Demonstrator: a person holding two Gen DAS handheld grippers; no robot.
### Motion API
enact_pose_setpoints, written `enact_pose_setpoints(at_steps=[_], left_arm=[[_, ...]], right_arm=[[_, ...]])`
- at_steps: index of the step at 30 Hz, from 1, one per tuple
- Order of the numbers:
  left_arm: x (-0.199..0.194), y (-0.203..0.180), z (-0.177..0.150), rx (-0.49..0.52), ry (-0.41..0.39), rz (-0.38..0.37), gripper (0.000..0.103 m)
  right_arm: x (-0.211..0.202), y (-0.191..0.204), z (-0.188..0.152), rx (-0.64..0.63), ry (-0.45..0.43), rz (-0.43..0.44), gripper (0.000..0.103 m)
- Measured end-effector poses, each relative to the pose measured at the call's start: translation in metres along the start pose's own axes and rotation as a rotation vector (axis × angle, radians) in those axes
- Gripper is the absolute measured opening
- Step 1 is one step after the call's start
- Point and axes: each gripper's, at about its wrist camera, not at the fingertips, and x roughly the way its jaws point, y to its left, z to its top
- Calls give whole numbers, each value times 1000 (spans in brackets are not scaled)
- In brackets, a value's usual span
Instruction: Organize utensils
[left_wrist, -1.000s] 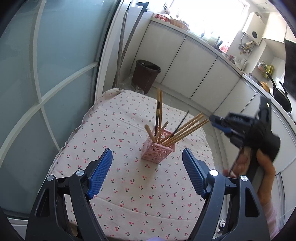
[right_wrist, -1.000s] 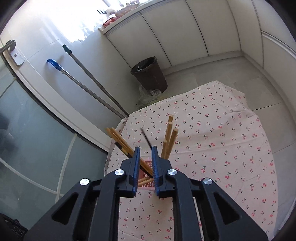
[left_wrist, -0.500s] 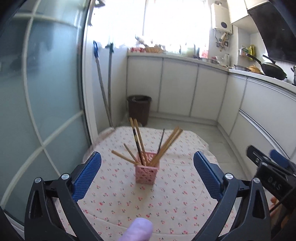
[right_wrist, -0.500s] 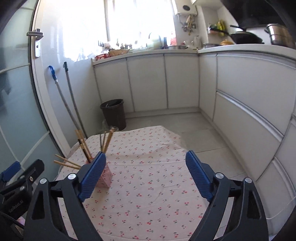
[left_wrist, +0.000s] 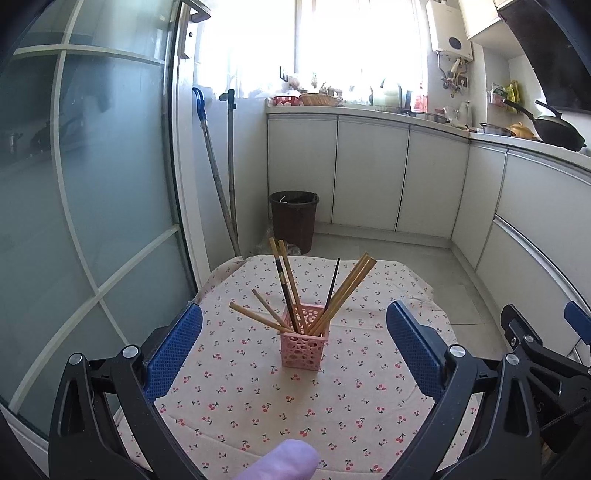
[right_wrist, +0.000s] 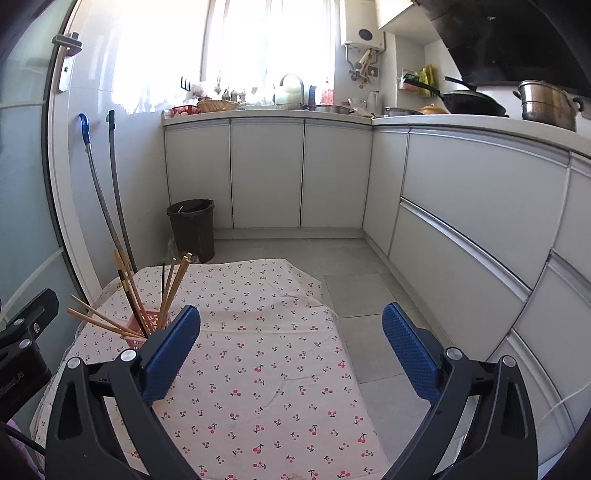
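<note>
A pink perforated holder (left_wrist: 304, 341) stands upright on the cherry-print tablecloth (left_wrist: 258, 402). It holds several wooden chopsticks (left_wrist: 347, 291) and a thin dark one, fanned out. My left gripper (left_wrist: 293, 345) is open and empty, pulled back from the holder. My right gripper (right_wrist: 291, 347) is open and empty over the cloth, to the right of the holder (right_wrist: 142, 325), which its left finger partly hides. The right gripper's body shows at the right edge of the left wrist view (left_wrist: 535, 354).
A brown bin (left_wrist: 293, 218) and two mop handles (left_wrist: 221, 184) stand beyond the table by the glass door (left_wrist: 92, 221). White cabinets (right_wrist: 480, 229) run along the back and right. Bare floor (right_wrist: 369, 288) lies right of the table.
My right gripper has opened and drawn back from the chopsticks in the holder. Both grippers have pulled away and tilted up to a level view.
</note>
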Motion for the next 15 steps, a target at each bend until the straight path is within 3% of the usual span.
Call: enact_pose_setpoints(at_steps=[7,15], left_arm=[[-1,4,0,1,6,17,96],[2,0,-1,13,26,1,96]], right_arm=[[0,6,-3,-19,-3,-37,96],[0,-1,-1,31,17,-18,96]])
